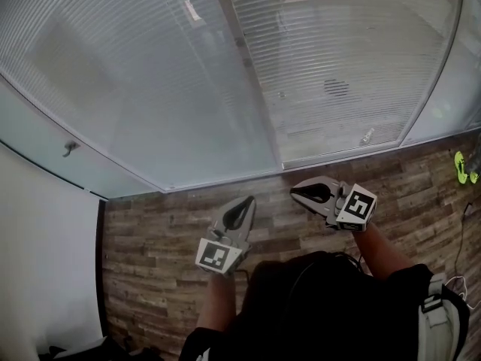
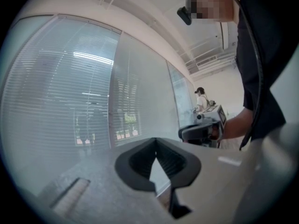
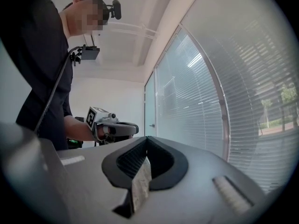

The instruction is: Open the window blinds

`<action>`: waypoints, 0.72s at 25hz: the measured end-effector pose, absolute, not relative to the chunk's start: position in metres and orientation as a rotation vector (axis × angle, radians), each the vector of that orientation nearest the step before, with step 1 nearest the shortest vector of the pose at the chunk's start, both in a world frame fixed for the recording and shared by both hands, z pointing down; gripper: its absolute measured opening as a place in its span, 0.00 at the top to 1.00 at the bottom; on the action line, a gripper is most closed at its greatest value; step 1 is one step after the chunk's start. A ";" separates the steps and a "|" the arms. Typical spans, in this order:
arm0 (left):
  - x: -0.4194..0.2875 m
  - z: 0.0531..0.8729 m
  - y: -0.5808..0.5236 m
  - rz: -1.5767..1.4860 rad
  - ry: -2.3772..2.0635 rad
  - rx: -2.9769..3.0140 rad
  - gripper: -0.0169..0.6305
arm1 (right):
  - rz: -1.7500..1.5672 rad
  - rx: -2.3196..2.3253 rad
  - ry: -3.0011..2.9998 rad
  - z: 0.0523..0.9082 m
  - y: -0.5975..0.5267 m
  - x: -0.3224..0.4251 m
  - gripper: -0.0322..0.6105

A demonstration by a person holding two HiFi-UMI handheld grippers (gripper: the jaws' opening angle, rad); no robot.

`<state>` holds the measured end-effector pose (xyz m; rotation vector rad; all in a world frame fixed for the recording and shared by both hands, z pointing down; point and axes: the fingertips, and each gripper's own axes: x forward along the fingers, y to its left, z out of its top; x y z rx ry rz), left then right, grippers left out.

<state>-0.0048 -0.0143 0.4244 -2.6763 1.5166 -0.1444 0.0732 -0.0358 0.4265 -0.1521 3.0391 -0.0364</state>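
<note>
Straight ahead I'm blocked by the tall window wall of white horizontal slat blinds [image 1: 150,89], split by a grey metal upright post [image 1: 252,81]. My left gripper [image 1: 246,201] and right gripper [image 1: 294,191], jaws together, hang short of it with an open gap between them and bare brown wood-plank floor [image 1: 150,239] below. A plain white side wall [image 1: 45,262] hems in my left. On my right, small lime-green objects [image 1: 461,168] lie by the glass.
</note>
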 end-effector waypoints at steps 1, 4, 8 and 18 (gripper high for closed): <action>-0.003 0.425 -0.014 -0.149 1.519 -2.679 0.97 | -0.041 -0.162 3.023 0.426 -0.039 0.075 0.94; 0.002 0.425 -0.015 -0.156 1.522 -2.682 0.97 | -0.029 -0.152 3.043 0.427 -0.041 0.075 0.94; -0.001 0.423 -0.019 -0.160 1.525 -2.683 0.97 | -0.016 -0.143 3.064 0.429 -0.041 0.072 0.94; -0.008 0.431 -0.038 -0.173 1.451 -2.720 0.97 | -0.007 -0.234 3.039 0.433 -0.060 0.067 0.94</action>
